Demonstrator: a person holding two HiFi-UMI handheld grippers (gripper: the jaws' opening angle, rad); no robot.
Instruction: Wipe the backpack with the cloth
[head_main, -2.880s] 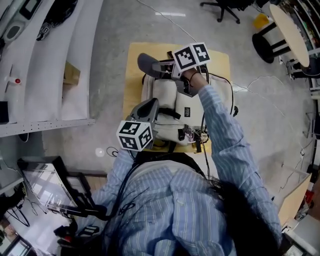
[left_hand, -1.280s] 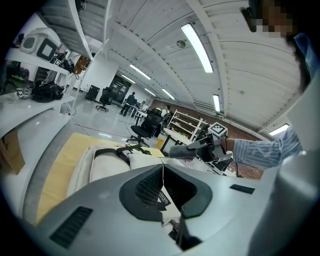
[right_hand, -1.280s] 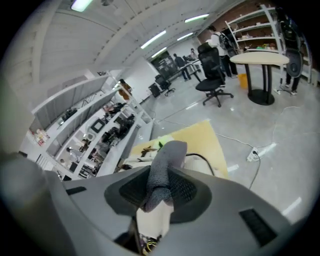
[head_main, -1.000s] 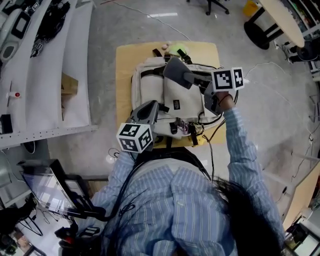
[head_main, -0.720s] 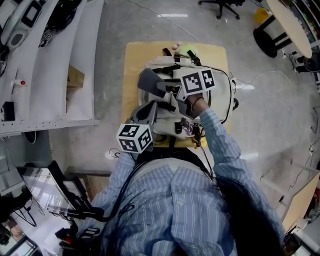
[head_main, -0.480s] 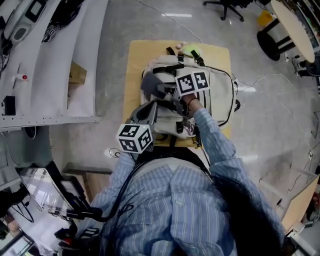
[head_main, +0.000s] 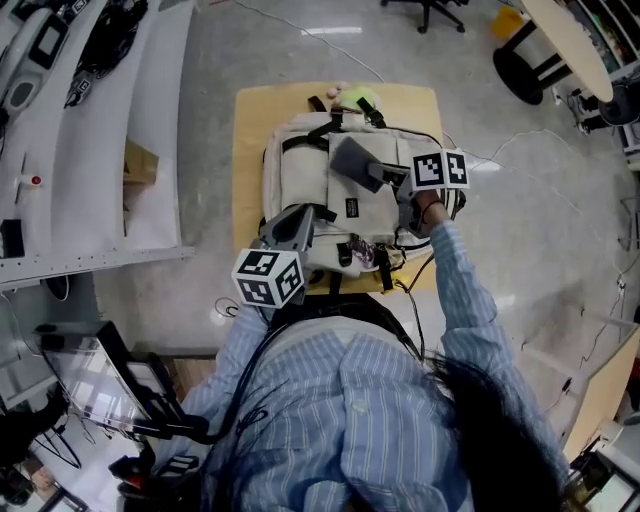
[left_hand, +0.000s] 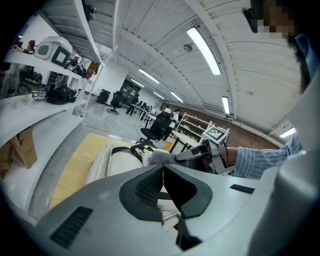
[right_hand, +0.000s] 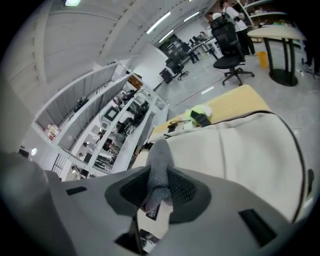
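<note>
Right gripper (right_hand: 159, 196) pinches grey cloth (right_hand: 159, 159) over backpack (right_hand: 240, 145); left gripper (left_hand: 162, 186), in its view, pressed together.

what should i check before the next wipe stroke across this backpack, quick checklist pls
1. Cloth gripped: ok. The right gripper is shut on the grey cloth.
2. Cloth on the bag: cannot tell. It lies over the front of the backpack, but contact is unclear.
3. Backpack placed: ok. It lies flat on the yellow table.
4. Bag held steady: cannot tell. The left gripper is shut and empty, over the bag's near corner.
5. Stroke path: not ok. A black strap crosses the bag beside the cloth and might snag.
</note>
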